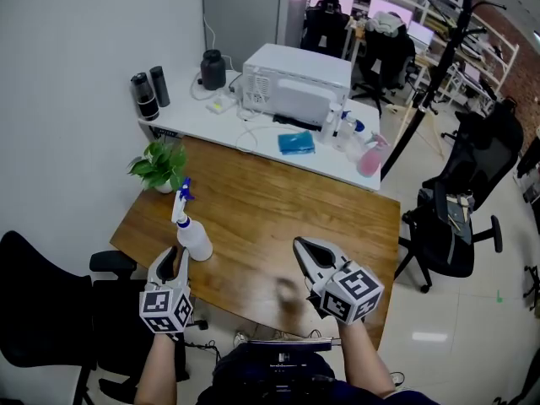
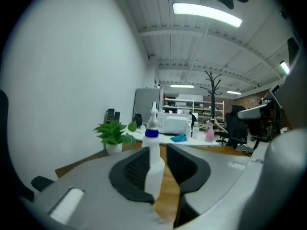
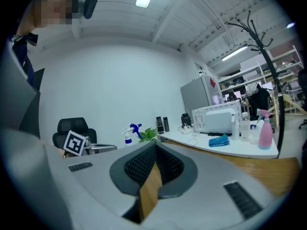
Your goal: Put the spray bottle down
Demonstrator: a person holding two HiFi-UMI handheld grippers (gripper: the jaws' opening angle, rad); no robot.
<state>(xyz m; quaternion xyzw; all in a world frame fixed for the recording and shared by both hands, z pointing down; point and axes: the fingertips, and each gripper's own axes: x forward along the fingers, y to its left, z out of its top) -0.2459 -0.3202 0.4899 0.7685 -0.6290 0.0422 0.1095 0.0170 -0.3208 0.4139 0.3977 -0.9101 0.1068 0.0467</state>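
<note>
left tool (image 1: 174, 253) released; its view puts spray bottle (image 1: 192, 236) between jaws, head view just ahead.

two tools (image 1: 173, 256) (image 1: 299, 243), one potted plant (image 1: 159, 165)

1. We find no word, brand name or number that can be read in any view.
2. The nearest things to signs are the black-and-white square patterns on the left marker cube (image 1: 165, 309) of the left gripper (image 1: 175, 258) and on the right marker cube (image 1: 353, 292) of the right gripper (image 1: 302, 246). They carry no letters or digits.
3. Any print on the spray bottle (image 1: 193, 239), or on the white machine (image 1: 295, 83) on the far tabletop (image 1: 194, 112), is too small for us to read.
</note>
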